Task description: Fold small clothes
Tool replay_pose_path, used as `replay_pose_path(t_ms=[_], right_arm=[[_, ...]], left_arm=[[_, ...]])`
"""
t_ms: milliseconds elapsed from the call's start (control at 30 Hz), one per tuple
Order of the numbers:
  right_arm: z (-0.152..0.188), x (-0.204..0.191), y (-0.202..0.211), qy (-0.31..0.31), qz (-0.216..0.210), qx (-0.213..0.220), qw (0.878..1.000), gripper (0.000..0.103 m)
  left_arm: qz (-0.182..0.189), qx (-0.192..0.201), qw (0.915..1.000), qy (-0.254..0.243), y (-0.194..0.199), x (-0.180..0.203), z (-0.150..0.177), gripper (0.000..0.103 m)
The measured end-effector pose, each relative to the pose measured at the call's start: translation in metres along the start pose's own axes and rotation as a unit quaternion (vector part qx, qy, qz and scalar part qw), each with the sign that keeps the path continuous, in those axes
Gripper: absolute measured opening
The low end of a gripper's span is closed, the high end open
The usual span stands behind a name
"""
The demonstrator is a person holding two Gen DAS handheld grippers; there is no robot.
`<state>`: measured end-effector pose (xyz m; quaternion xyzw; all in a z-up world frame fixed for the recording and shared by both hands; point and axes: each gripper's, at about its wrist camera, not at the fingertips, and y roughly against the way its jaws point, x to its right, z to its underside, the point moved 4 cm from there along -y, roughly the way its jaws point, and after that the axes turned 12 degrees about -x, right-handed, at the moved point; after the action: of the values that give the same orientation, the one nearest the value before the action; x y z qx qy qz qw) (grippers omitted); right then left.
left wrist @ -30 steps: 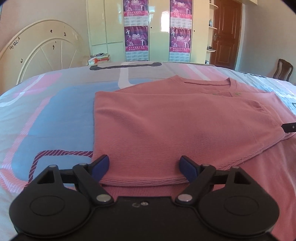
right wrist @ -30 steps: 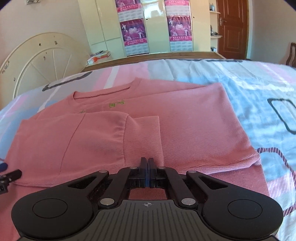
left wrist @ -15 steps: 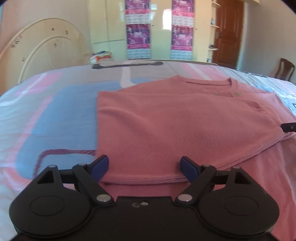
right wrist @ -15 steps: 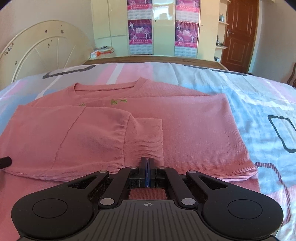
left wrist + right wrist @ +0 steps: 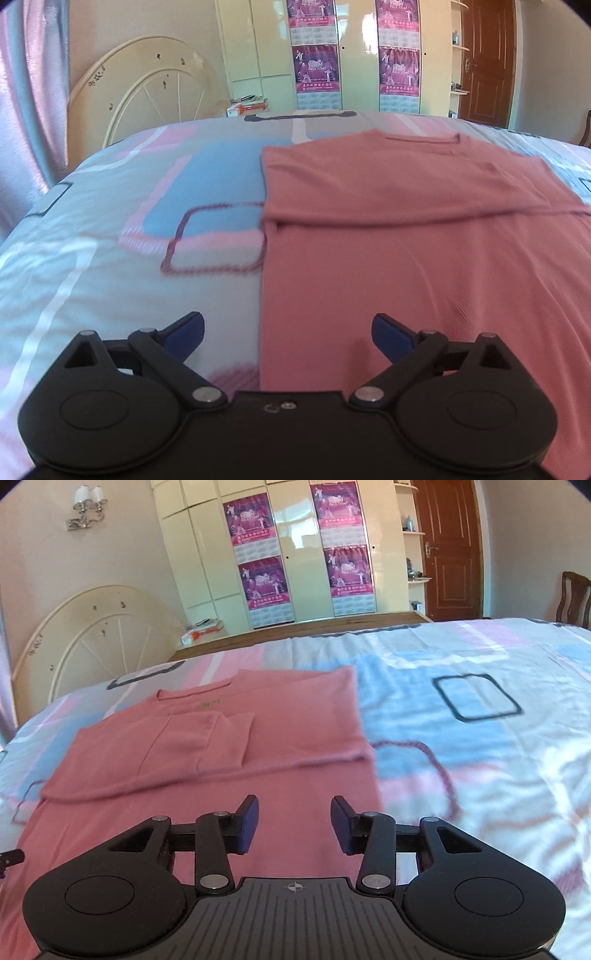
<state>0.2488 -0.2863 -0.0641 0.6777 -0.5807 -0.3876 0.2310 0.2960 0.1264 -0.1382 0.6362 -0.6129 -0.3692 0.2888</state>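
Note:
A pink knitted sweater (image 5: 424, 229) lies flat on the patterned bedspread (image 5: 110, 236), its lower part folded up over the chest. In the right wrist view the same sweater (image 5: 229, 746) shows its neckline and a folded sleeve on top. My left gripper (image 5: 288, 332) hovers above the sweater's near left edge, jaws opening wide, nothing between them. My right gripper (image 5: 294, 823) hangs over the near right part of the sweater, jaws opening, with only cloth beneath them and nothing pinched. A black tip of the left gripper (image 5: 11, 856) peeks in at the left edge of the right wrist view.
A cream round headboard (image 5: 144, 96) leans on the wall at left. Cream wardrobes with purple posters (image 5: 262, 579) stand beyond the bed. A brown door (image 5: 448, 550) and a wooden chair (image 5: 574, 598) are at far right. A low surface with books (image 5: 245, 107) sits behind the bed.
Both grippers pulled back toward me and rose a little, away from the fold. The right gripper, shut on the sweater's folded edge before, has let go and parted. The left jaws spread wider.

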Motion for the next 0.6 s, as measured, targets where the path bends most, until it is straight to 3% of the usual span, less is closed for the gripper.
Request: replay_pose_path(t_ms=[267,333,500,600], right_arm=[[0.073,0.033,0.053,0.012,-0.012,-0.030,0.999,0.043],[0.089,0.042,0.060,0.003,-0.018,-0.041,0.999,0.043],[0.115,0.064,0.074,-0.056,-0.059,-0.061,0.995,0.043],[0.124,0.071,0.080,-0.075,-0.077,-0.069,0.992,0.043]], left_arm=[[0.009,-0.011,0.9992,0.036,0.047,0.008,0.059,0.093],[0.018,-0.022,0.9982,0.053,0.053,0.003,0.076,0.086],[0.041,-0.043,0.9918,0.113,0.061,-0.017,0.108,0.081],[0.079,-0.046,0.9840,0.153,0.065,-0.026,0.120,0.078]])
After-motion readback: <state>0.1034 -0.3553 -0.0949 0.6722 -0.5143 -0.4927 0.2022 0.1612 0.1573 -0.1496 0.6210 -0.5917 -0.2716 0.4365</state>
